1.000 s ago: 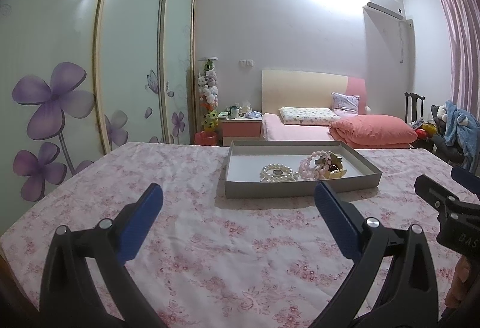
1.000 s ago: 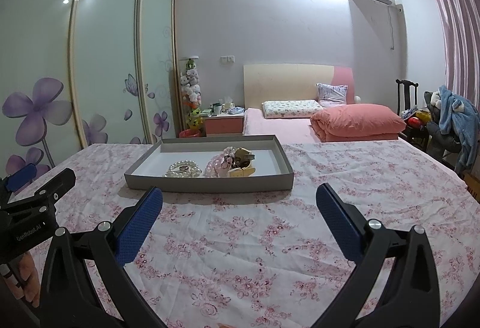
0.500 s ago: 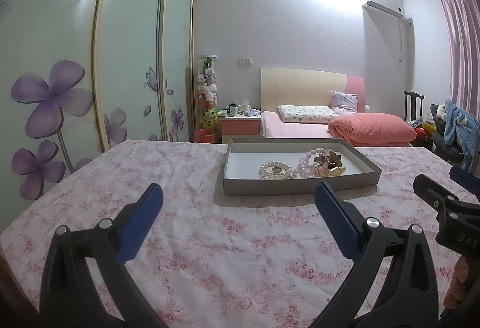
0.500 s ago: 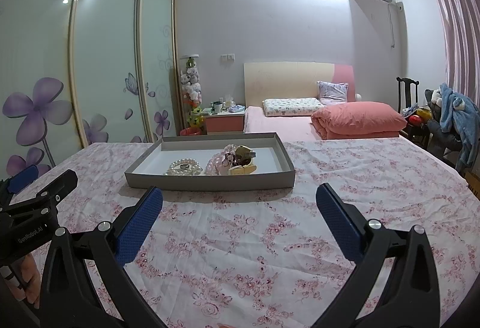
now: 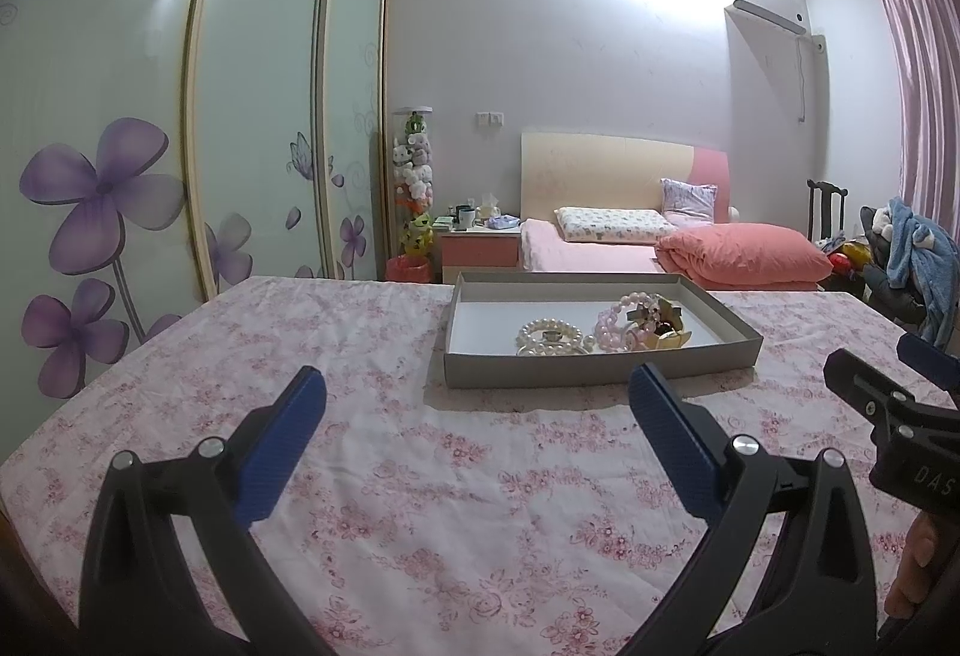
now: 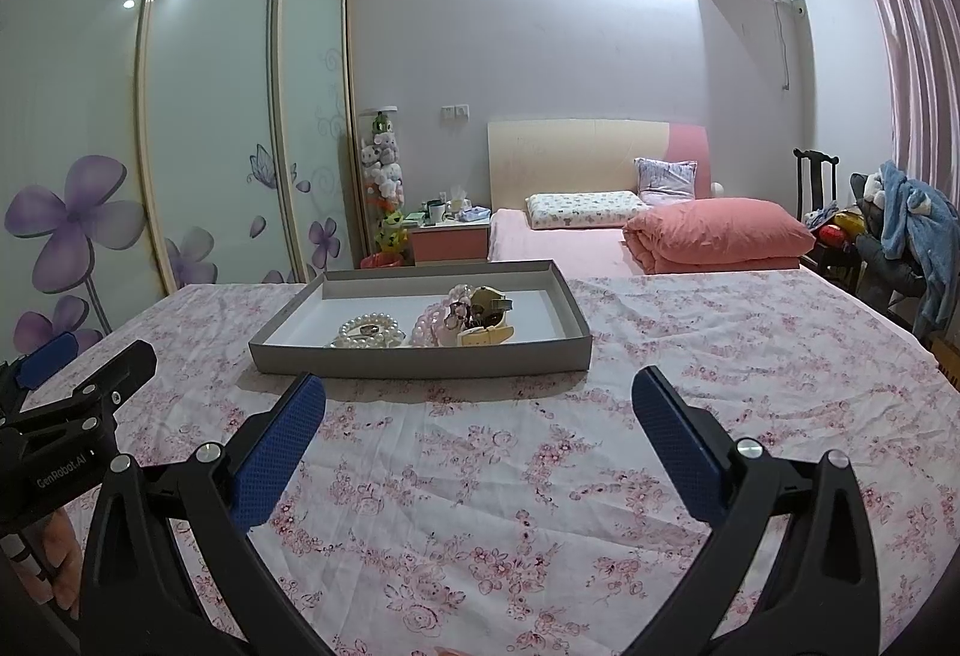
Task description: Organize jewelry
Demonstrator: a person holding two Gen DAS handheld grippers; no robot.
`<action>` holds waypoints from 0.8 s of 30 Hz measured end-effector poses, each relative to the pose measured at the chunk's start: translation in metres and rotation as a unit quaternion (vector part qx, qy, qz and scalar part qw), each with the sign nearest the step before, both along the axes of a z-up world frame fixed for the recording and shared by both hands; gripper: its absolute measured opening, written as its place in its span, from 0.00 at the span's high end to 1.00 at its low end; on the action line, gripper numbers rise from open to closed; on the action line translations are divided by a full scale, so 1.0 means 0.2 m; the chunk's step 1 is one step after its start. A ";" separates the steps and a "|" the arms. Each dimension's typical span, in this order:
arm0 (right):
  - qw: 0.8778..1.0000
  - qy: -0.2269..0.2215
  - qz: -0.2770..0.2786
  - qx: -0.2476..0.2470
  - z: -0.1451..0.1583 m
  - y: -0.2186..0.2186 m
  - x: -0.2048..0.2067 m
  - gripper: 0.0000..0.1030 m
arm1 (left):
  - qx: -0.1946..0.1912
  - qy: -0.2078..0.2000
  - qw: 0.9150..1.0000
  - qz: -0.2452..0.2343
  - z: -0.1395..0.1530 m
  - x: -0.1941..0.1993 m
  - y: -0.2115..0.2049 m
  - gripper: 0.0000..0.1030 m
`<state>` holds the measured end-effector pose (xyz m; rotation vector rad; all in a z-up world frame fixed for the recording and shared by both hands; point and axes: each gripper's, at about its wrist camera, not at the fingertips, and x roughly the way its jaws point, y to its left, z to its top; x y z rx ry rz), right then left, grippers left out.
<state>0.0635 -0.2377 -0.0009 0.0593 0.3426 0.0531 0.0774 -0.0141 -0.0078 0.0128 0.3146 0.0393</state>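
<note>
A grey shallow tray (image 5: 600,371) (image 6: 420,359) stands on the floral tablecloth ahead of both grippers. In it lie a white pearl bracelet (image 5: 549,335) (image 6: 367,330), a pink bead bracelet (image 5: 618,326) (image 6: 433,323) and a gold-coloured watch or clasp piece (image 5: 666,323) (image 6: 487,317). My left gripper (image 5: 477,404) is open and empty, short of the tray's near wall. My right gripper (image 6: 479,410) is open and empty, just short of the tray. Each gripper shows at the edge of the other's view.
The table carries a pink floral cloth (image 5: 480,476) (image 6: 690,356). Behind it are a bed with a pink duvet (image 6: 714,236), a nightstand (image 5: 480,245), sliding wardrobe doors with purple flowers (image 5: 102,200) at left and a chair with clothes (image 6: 900,236) at right.
Both views have shifted slightly; the tray sits a little lower and nearer in frame. Both grippers stay open and empty.
</note>
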 end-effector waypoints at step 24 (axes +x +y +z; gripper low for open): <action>1.000 0.003 0.000 0.002 -0.01 0.01 0.00 0.02 | -0.001 0.006 1.000 -0.004 -0.03 0.00 -0.02 0.04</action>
